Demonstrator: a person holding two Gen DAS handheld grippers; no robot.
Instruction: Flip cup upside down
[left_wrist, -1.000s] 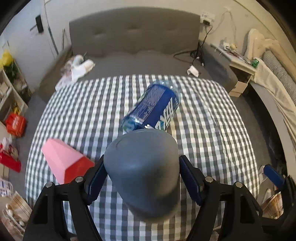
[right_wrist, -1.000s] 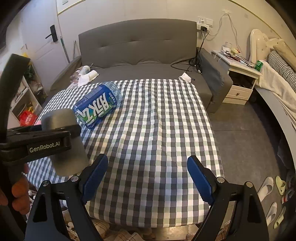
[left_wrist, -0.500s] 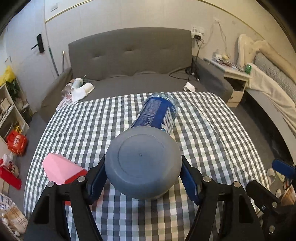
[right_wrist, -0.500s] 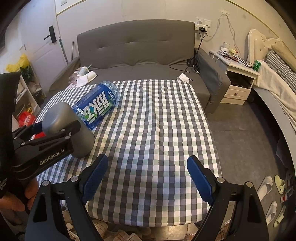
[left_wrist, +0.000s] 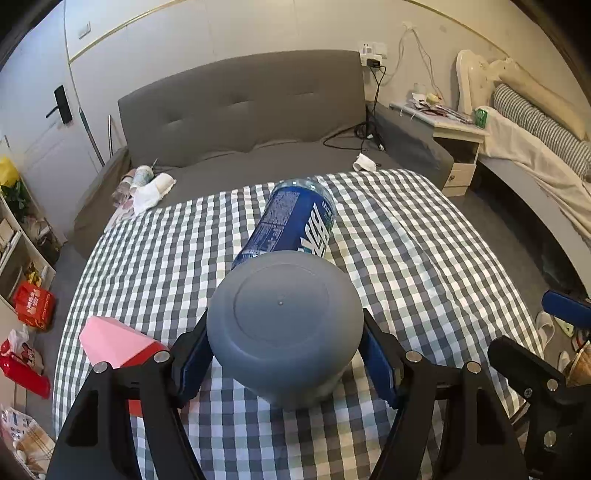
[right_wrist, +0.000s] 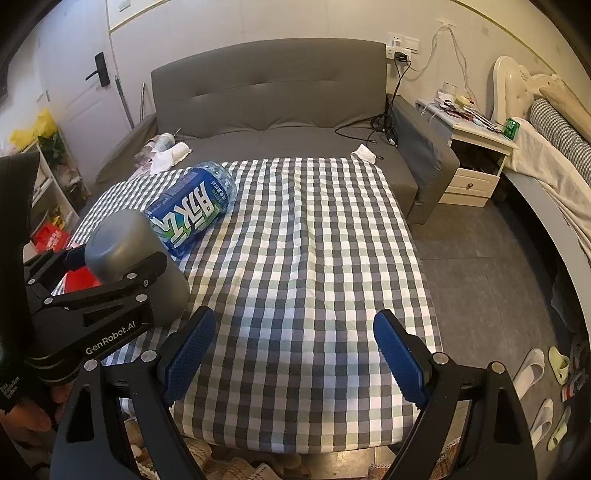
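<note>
grey: the cup (left_wrist: 284, 325), base up and facing my camera, its mouth turned down toward the cloth (left_wrist: 406, 258).
where: on or just above the checked surface, near its front edge; i cannot tell whether the rim is touching yet.
left claw (left_wrist: 286, 354): closed on the cup, one blue pad on each side of the wall.
right claw (right_wrist: 293, 354): open and empty, hanging over the front of the surface, well apart from the cup.
step: i judge the turn is nearly done and what remains is to set the cup down and let go.
how to do it well: level the base first, since in the right view the cup (right_wrist: 136, 258) looks tilted; lower straight until the whole rim sits flat; then open the pads evenly so neither side drags it over on the soft cloth.
watch: the bottle (left_wrist: 291, 225) lies on its side just behind the cup, and the pink box (left_wrist: 114, 343) sits just to my left; i should back out, not sideways.
count: one cup, one bottle, one pink box, two claws.
</note>
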